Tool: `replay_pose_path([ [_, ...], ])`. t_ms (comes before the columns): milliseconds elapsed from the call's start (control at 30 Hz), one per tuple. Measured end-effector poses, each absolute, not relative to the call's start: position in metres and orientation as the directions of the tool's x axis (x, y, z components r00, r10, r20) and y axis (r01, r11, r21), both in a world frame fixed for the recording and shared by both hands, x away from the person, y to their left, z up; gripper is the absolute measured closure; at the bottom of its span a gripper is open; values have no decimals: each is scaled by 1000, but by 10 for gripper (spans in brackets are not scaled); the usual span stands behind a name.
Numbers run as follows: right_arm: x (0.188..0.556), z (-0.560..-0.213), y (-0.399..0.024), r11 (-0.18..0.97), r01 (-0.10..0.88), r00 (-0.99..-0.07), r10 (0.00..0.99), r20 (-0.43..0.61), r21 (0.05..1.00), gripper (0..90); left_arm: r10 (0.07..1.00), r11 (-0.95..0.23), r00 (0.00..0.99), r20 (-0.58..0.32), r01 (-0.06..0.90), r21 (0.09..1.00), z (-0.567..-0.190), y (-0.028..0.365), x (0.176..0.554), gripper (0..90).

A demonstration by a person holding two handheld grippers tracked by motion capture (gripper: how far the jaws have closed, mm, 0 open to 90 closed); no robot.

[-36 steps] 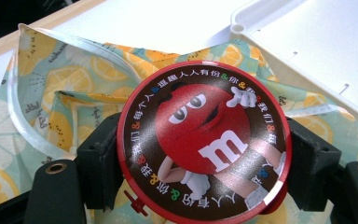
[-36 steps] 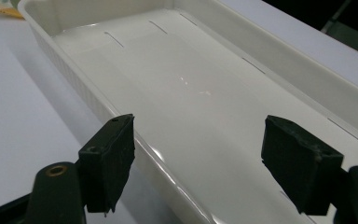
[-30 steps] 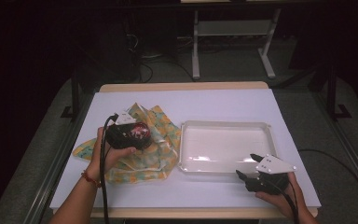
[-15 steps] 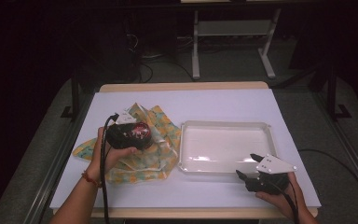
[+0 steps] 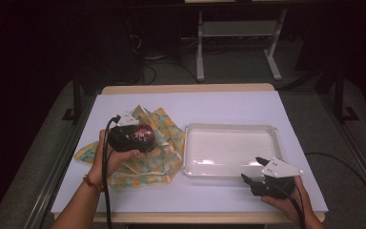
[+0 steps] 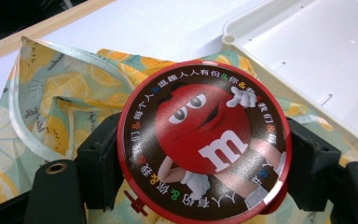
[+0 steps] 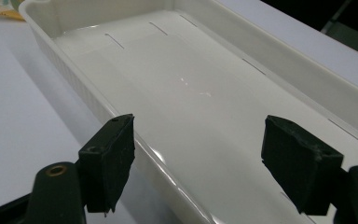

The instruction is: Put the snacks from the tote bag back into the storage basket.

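Note:
A round red-rimmed candy container [image 6: 203, 140] with a red cartoon character and a white "m" on its lid is clamped between the jaws of my left gripper [image 5: 140, 135]. It hangs over a crumpled yellow-and-green fruit-print cloth bag [image 5: 162, 152] on the left half of the table. The container [image 5: 142, 135] faces the tray. My right gripper [image 5: 253, 171] stands open at the near right corner of a white plastic tray [image 5: 228, 129], one jaw over the tray's rim and nothing between them. In the right gripper view the tray [image 7: 200, 88] is bare inside.
The white table [image 5: 219, 102] has a wooden far edge, with dark floor and a metal stand behind it. A cable [image 5: 106, 181] trails from my left gripper along the forearm. The bag [image 6: 51, 107] lies against the tray's left rim [image 6: 279, 74].

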State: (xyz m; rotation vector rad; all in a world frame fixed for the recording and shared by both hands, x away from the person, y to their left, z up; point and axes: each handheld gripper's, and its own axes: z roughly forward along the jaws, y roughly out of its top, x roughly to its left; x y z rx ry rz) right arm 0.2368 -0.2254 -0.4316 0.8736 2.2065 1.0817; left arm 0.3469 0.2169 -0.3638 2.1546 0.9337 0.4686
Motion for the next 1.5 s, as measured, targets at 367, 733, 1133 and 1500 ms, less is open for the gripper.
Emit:
replay_pose_path([
  [367, 237, -431, -226, 468, 315, -652, 739, -170, 826, 250, 741, -468, 670, 43, 470, 749, -359, 215, 345, 255],
  [733, 237, -432, -225, 473, 316, -654, 736, -172, 822, 250, 728, -471, 685, 39, 457, 755, -353, 209, 344, 254],
  [1133, 237, -433, -225, 474, 320, -653, 738, -171, 820, 250, 722, -483, 691, 35, 467, 740, -355, 200, 347, 254],
  [1500, 237, -433, -225, 475, 320, -654, 737, -171, 820, 250, 699, -508, 714, 39, 459, 729, -359, 184, 348, 254],
])
